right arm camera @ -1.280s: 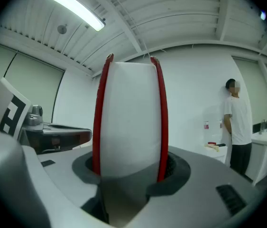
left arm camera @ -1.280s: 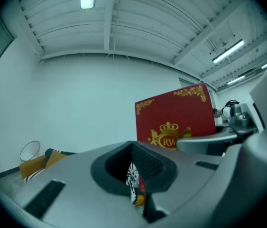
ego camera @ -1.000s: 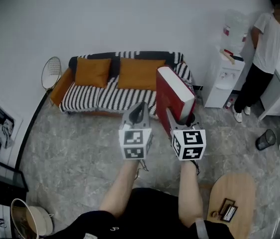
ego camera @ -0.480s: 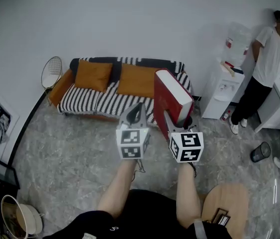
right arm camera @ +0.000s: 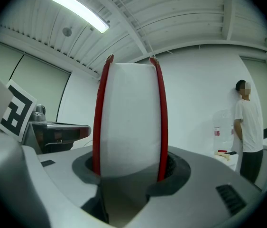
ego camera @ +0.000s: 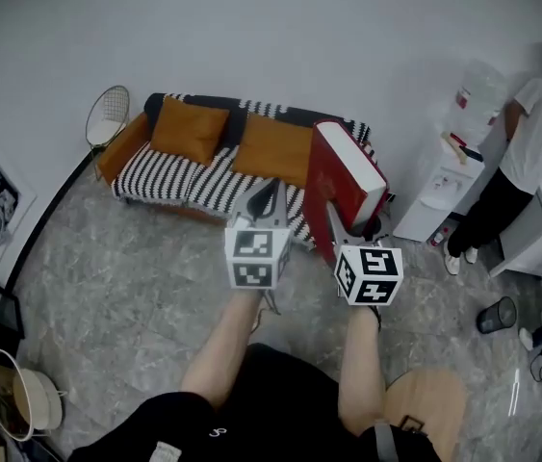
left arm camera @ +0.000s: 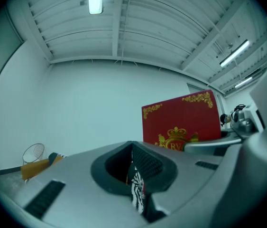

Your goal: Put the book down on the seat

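Observation:
A thick red book (ego camera: 345, 183) with white page edges stands upright in the air, my right gripper (ego camera: 344, 227) shut on its lower end. In the right gripper view the book (right arm camera: 129, 122) fills the space between the jaws. The left gripper view shows its red cover with gold print (left arm camera: 180, 122) off to the right. My left gripper (ego camera: 264, 198) hangs beside the book, shut with nothing in it. Beyond both lies a sofa with a black-and-white striped seat (ego camera: 169, 176) and two orange cushions (ego camera: 190, 130).
A wire chair (ego camera: 107, 118) stands left of the sofa. Right of it are a white water dispenser (ego camera: 444, 186), a standing person (ego camera: 526, 157) and a white cabinet (ego camera: 540, 234). A black bin (ego camera: 494, 314) and a round wooden table (ego camera: 425, 407) are near right. The floor is grey marble.
The head view has swung a little, so the sofa and room have shifted in the frame. The right gripper still holds the book upright, and the left gripper stays beside it.

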Available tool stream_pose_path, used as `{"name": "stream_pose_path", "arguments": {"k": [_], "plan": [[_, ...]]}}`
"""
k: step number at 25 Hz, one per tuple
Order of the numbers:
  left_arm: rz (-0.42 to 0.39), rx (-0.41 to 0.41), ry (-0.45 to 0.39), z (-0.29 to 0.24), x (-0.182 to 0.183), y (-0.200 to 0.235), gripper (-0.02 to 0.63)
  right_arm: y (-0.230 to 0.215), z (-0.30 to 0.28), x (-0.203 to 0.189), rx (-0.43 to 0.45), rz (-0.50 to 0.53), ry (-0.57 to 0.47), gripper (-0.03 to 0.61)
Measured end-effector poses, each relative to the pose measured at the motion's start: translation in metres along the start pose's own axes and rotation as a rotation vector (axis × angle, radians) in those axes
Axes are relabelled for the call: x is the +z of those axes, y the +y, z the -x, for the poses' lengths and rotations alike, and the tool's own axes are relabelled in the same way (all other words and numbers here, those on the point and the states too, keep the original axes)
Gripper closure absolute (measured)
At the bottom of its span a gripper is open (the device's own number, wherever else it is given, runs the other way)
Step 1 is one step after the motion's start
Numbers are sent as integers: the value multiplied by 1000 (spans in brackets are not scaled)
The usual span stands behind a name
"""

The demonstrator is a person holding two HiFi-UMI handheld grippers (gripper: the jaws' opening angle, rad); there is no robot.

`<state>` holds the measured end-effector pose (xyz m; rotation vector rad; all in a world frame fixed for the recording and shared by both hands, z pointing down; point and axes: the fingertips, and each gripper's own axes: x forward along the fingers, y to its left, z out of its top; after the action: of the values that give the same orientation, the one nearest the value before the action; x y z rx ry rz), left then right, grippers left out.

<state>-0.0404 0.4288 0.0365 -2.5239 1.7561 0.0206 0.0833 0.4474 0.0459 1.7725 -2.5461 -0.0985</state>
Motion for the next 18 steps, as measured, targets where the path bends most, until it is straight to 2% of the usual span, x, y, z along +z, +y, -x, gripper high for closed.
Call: {"name": "stream_pose_path", "arguments": {"k": [5,9,15,18], "plan": [[16,17,3,-31,-9,24,601,-9,-32,-7,-13,5,6,342],[59,13,31,-83,-37,48,601,-29,-78,-29,-32,6,42,342],[81,8,123,-191,-78,95,601,-62,-190,-57,-29,-114,79,342],[57,-2,170,-247,-91,128,601,-61,-261,-76,-3,-178,120,342]]}}
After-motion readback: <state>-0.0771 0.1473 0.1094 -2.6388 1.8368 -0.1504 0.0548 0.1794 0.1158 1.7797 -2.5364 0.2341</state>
